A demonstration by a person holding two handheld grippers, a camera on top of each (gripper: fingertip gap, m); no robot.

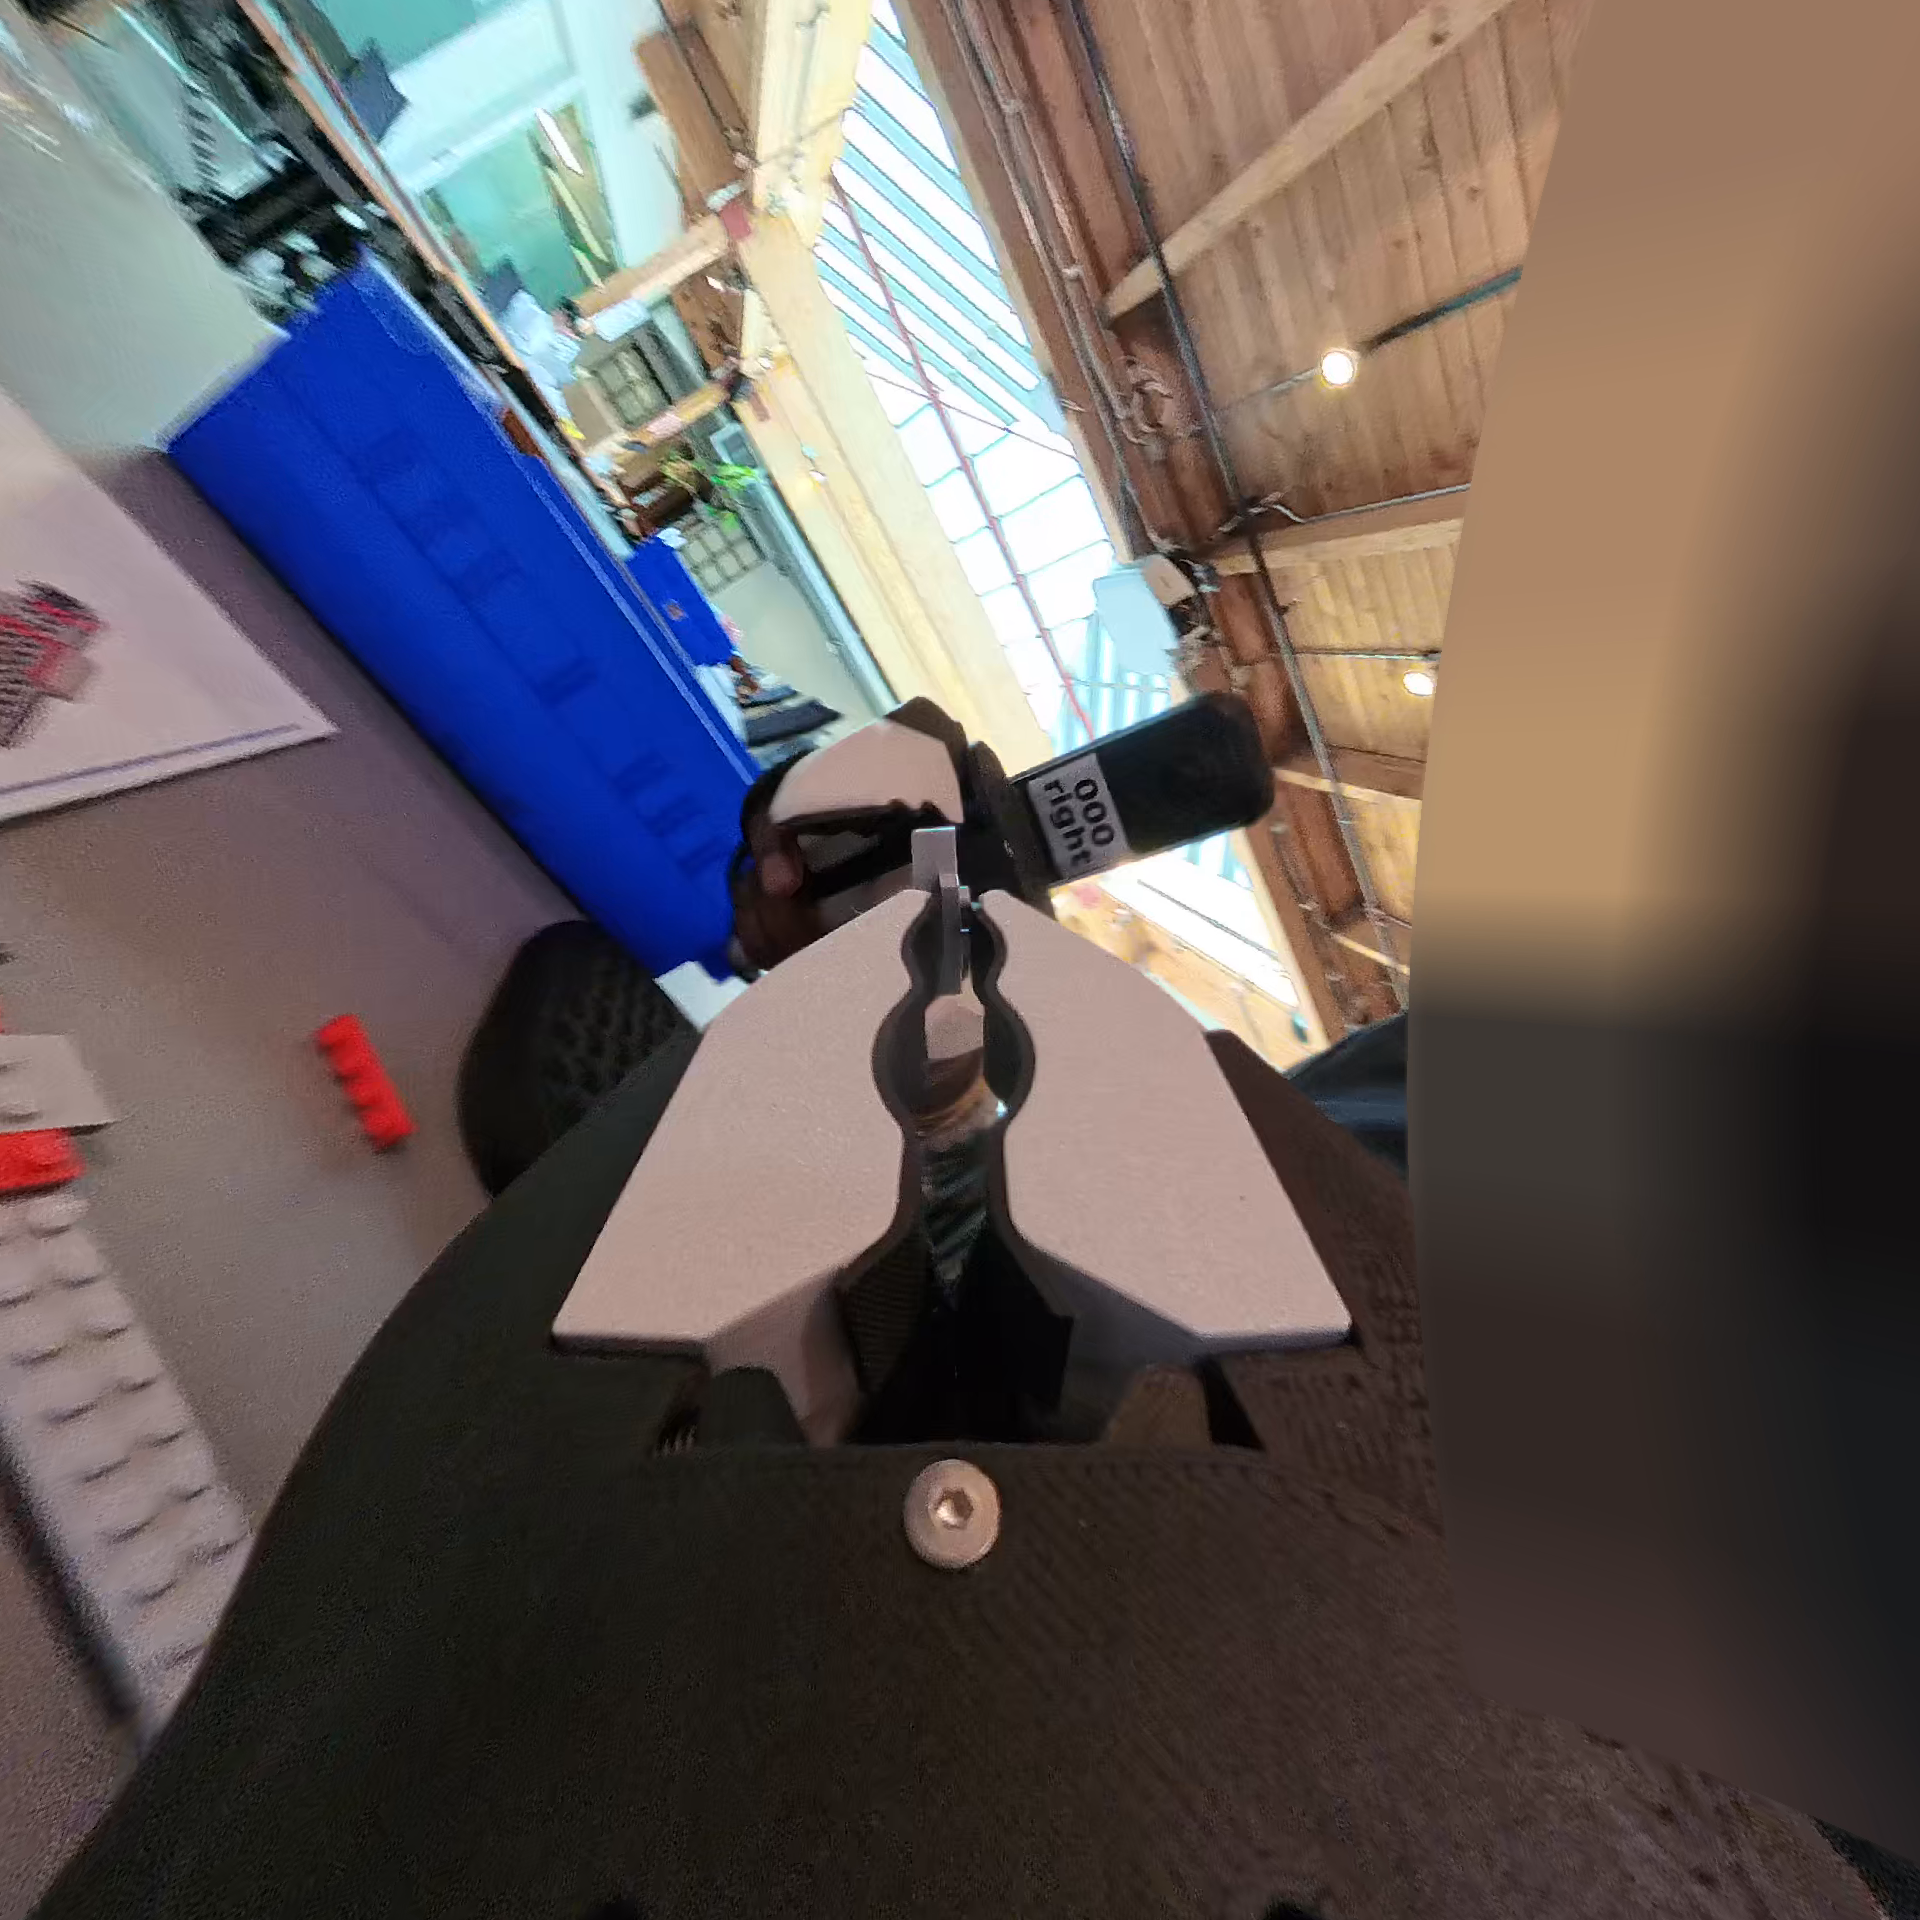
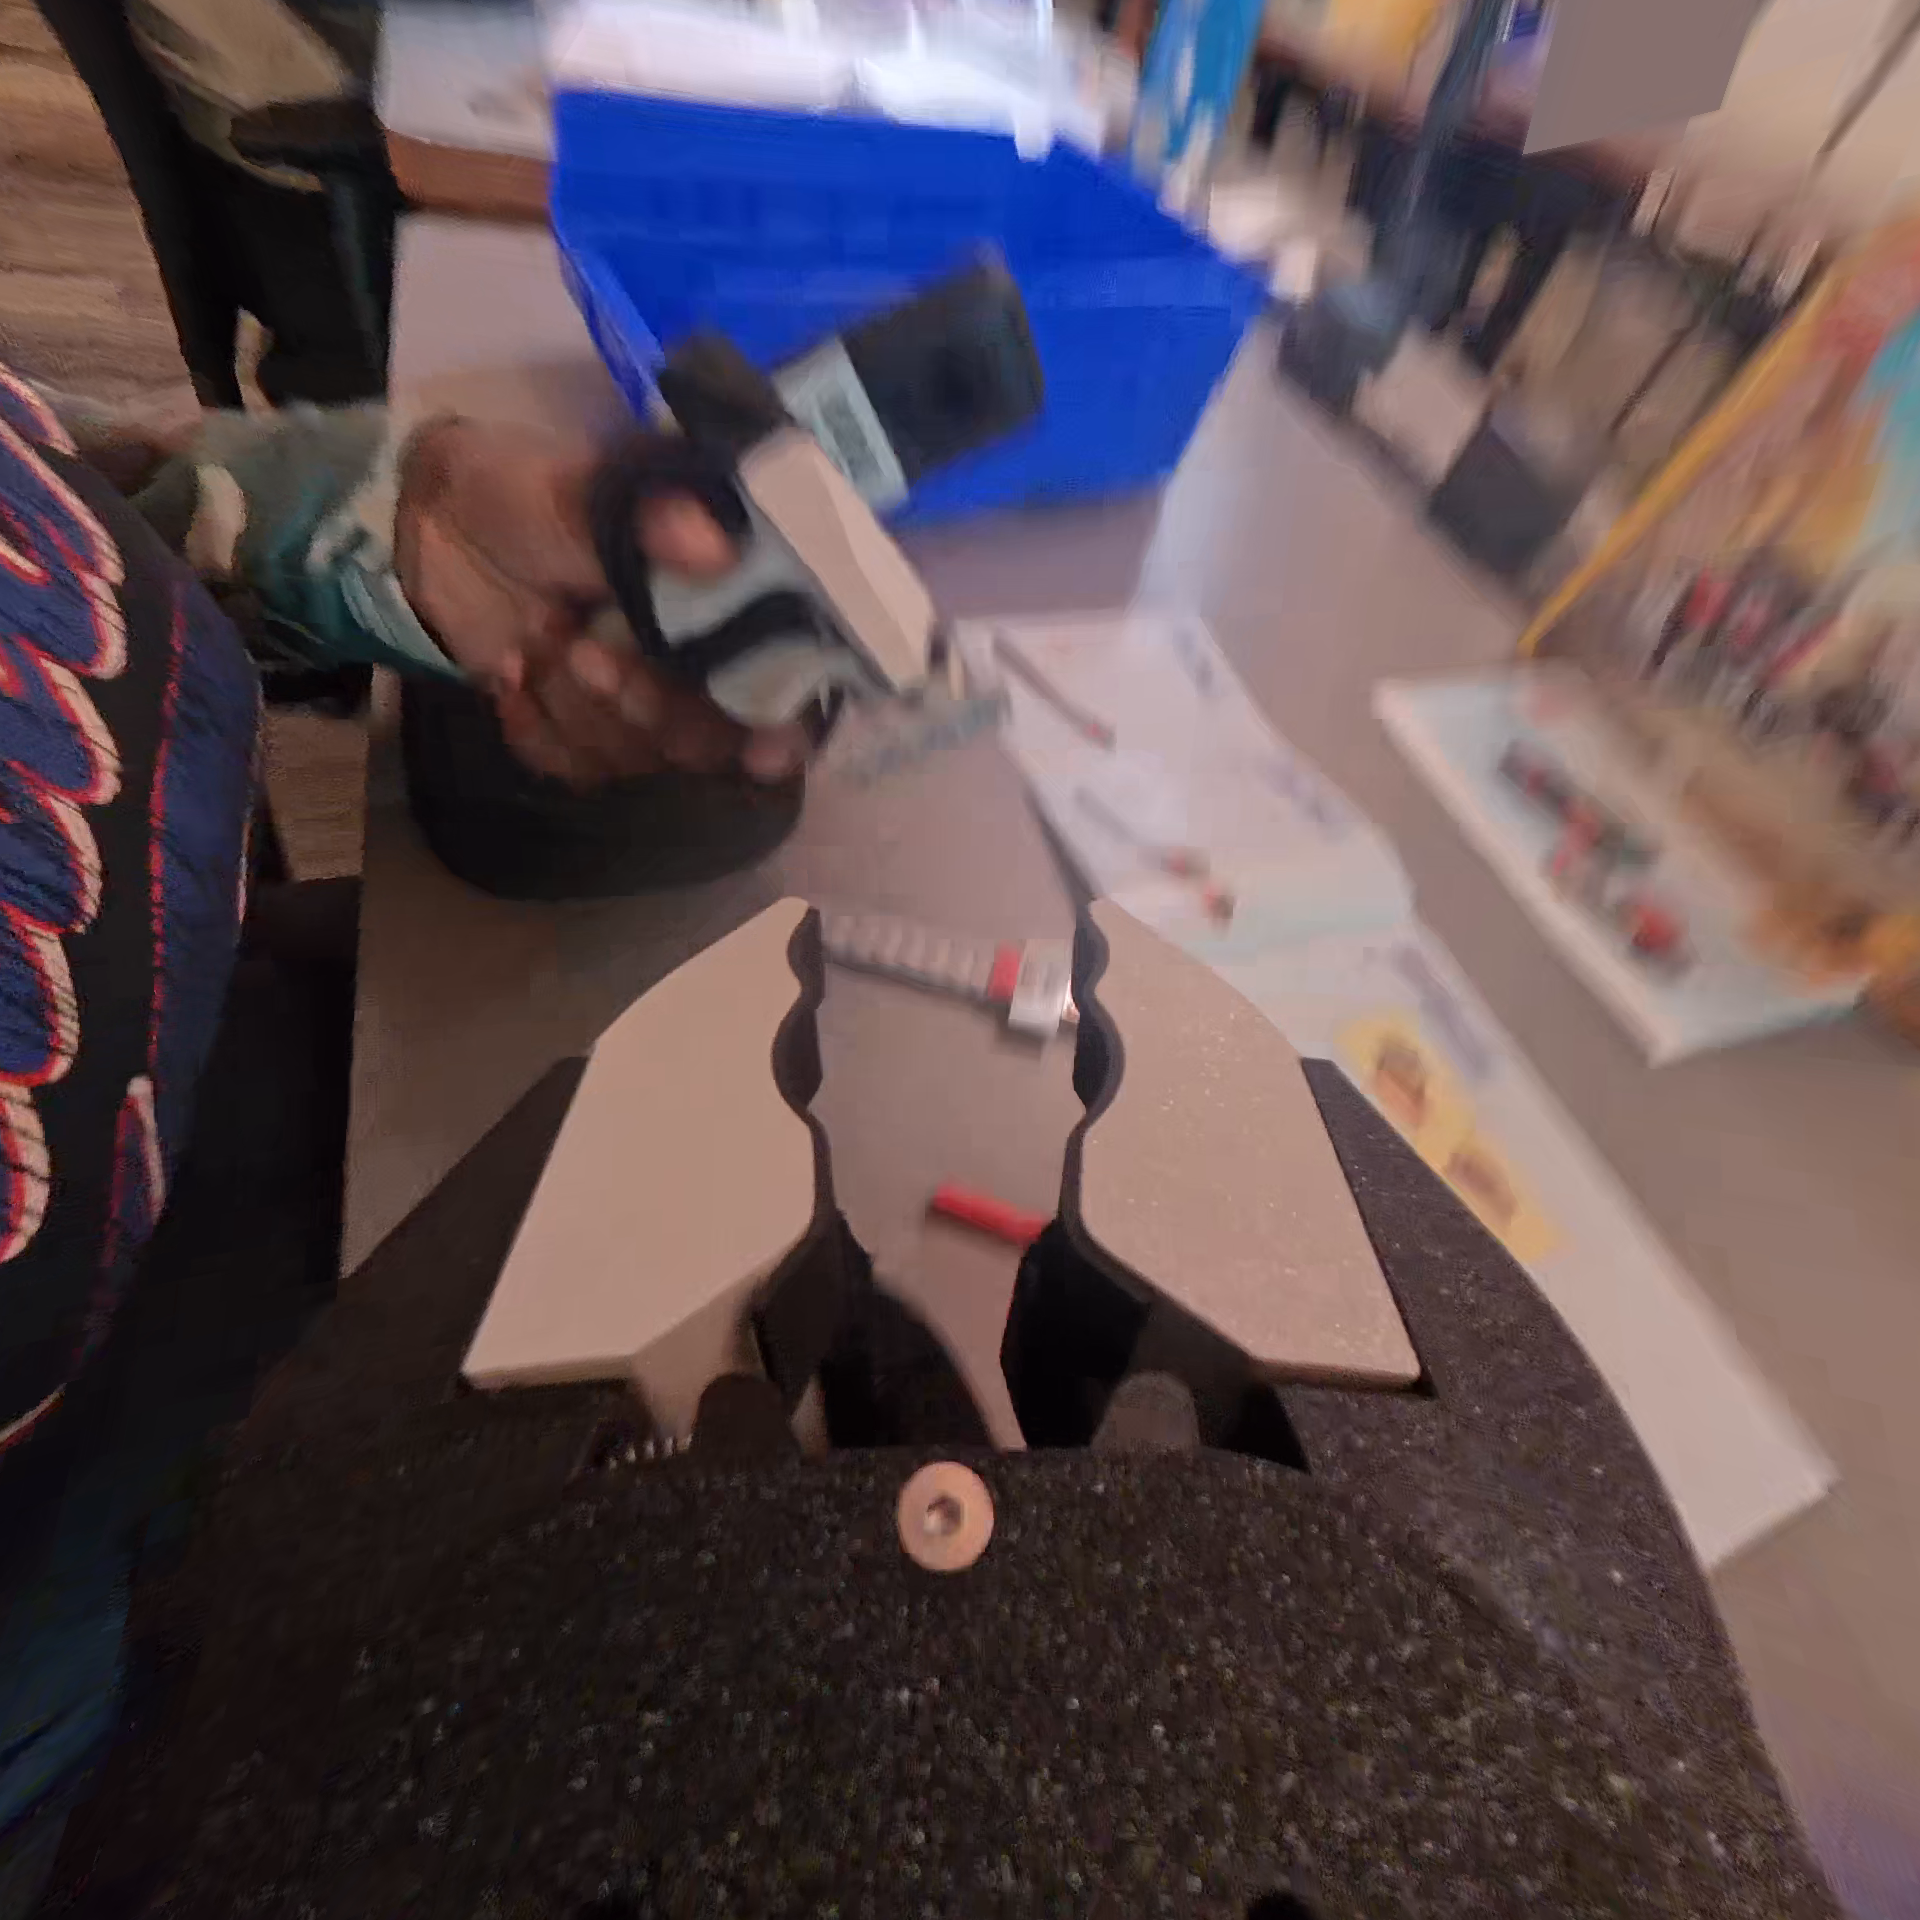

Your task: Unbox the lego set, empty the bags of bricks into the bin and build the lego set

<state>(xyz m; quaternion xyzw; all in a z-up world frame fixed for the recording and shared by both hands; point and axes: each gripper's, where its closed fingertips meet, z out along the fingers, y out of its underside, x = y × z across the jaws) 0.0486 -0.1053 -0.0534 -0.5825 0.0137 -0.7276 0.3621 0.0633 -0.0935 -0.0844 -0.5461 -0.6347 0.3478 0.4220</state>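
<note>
Gripping a thin grey piece (image 1: 940, 873) at their tips, my left tongs (image 1: 954, 914) are clenched and raised off the grey worktop (image 1: 312, 935), near the blue bin (image 1: 468, 592). My right tongs (image 2: 945, 997) hang released with nothing between them, nearer me than the bin. Below them lie a small red brick (image 2: 982, 1214) and a long grey studded plate (image 2: 914, 961), with the instruction sheets (image 2: 1195, 790) to the bin's right.
</note>
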